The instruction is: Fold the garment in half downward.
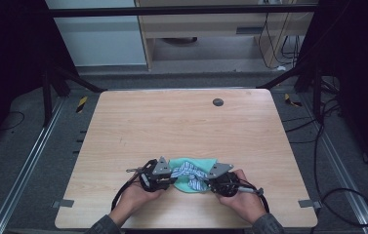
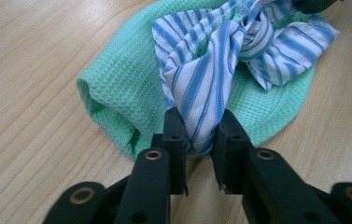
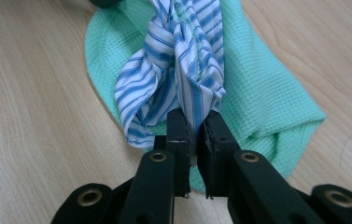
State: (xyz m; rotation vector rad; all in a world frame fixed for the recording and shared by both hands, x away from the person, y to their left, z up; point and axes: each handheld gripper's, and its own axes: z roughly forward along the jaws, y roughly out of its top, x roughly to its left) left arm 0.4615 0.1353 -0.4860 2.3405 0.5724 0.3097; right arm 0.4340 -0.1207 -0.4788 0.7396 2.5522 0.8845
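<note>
Pale wooden table (image 1: 181, 126) carries a green waffle cloth (image 1: 186, 184) between both grippers. Left gripper (image 2: 200, 133) and right gripper (image 3: 195, 130) each clamp an end of the knotted striped cloth (image 2: 211, 70) lying on it.

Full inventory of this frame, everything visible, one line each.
Striped cloth: 1, blue and white, twisted or knotted, on top of the green cloth, an end in each gripper.
Green cloth: 1, mint green, waffle weave, near edge of the table, under the striped cloth.
Table: 1, light wood.
Round disc: 1, dark grey, far part of the table.
Cabinet: 1, pale wood, beyond the table.
Left gripper: 1, black, shut on the striped cloth.
Right gripper: 1, black, shut on the striped cloth.
Hands: 2, at the near edge.
</note>
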